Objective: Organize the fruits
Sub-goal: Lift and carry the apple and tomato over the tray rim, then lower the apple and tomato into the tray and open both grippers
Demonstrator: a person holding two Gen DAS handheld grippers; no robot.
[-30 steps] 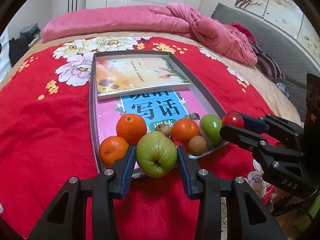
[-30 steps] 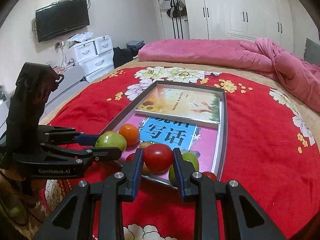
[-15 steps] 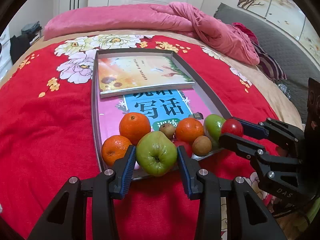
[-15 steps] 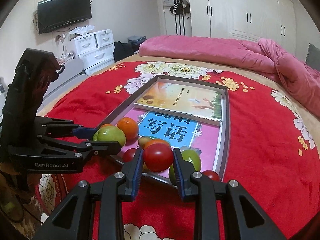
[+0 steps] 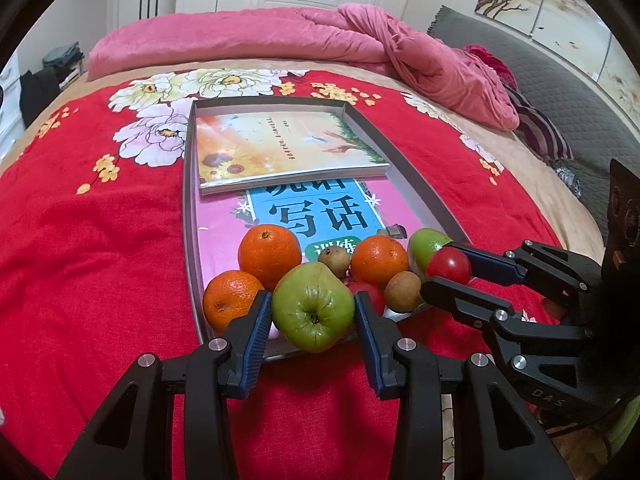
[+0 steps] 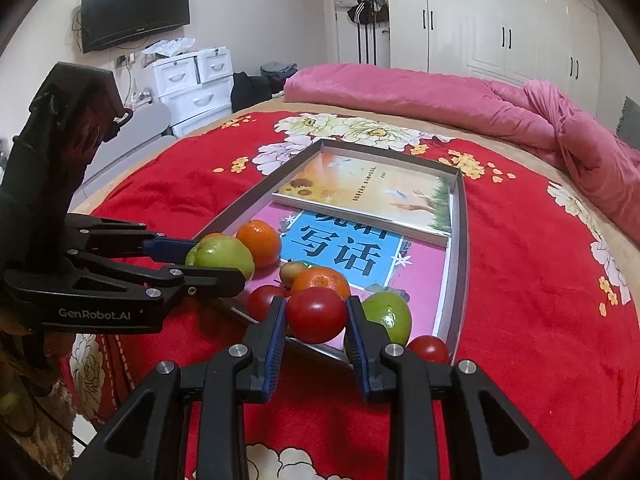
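My left gripper (image 5: 313, 314) is shut on a green apple (image 5: 312, 308), held over the near edge of the grey tray (image 5: 190, 216); the apple also shows in the right wrist view (image 6: 224, 254). My right gripper (image 6: 316, 320) is shut on a red tomato (image 6: 316, 314), seen from the left wrist view too (image 5: 448, 266), above the tray's near right corner. In the tray's near end lie three oranges (image 5: 269, 251), two small brown fruits (image 5: 402, 290), another green apple (image 6: 390, 316) and a tomato (image 6: 264, 300). Another tomato (image 6: 430, 349) lies at the tray's corner.
Two books (image 5: 288, 148) lie in the far part of the tray. The tray rests on a red flowered bedspread (image 5: 92, 240). A pink duvet (image 5: 280, 36) is heaped at the far end of the bed. White drawers (image 6: 196, 80) stand left of the bed.
Both grippers have lifted slightly and moved forward over the tray's near end, each still holding its fruit. The fruits in the tray have not moved.
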